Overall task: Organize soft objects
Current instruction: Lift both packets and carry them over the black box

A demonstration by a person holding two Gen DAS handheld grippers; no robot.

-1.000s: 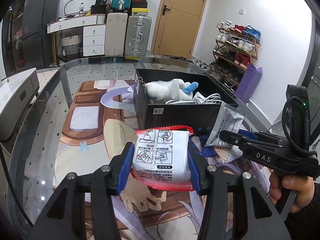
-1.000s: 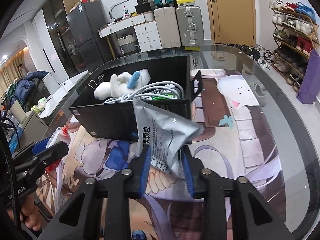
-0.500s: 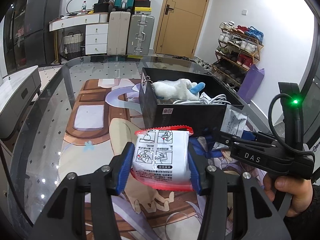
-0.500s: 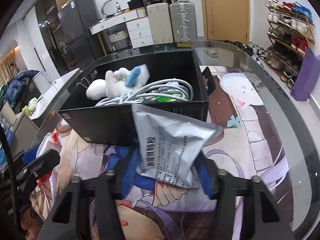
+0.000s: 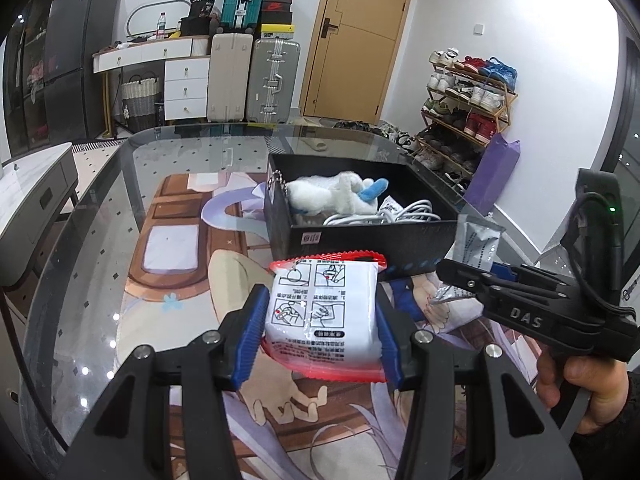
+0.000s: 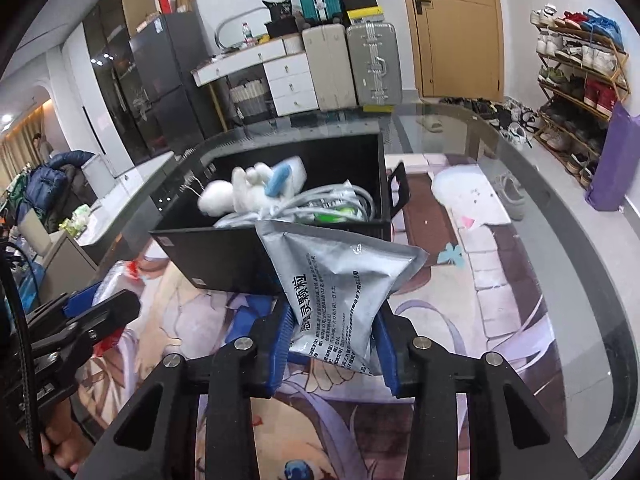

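Observation:
My left gripper (image 5: 320, 320) is shut on a white pack with red sealed edges (image 5: 326, 280), held above the mat just short of the black box (image 5: 360, 240). To its right, my right gripper (image 6: 334, 320) is closing on a silver pouch (image 6: 340, 268), and its blue pads press the pouch's lower sides. The pouch's top corner leans over the box's near wall (image 6: 224, 252). Inside the box lie a white plush toy with a blue ear (image 6: 248, 192) and coiled white cables (image 6: 332, 204). In the left wrist view the right gripper (image 5: 452, 270) comes in from the right.
The box stands on a printed mat (image 5: 172, 240) on a glass table whose curved edge (image 6: 580, 264) runs along the right. A person's hand (image 5: 576, 376) holds the right gripper. Suitcases (image 5: 272, 76), a shoe rack (image 5: 468, 92) and a purple bag (image 6: 612, 160) stand beyond the table.
Half a second ago the right jaws stood wider with the pouch loose between them; now they have closed on it again, slightly higher. The left gripper keeps its pack and has hardly moved.

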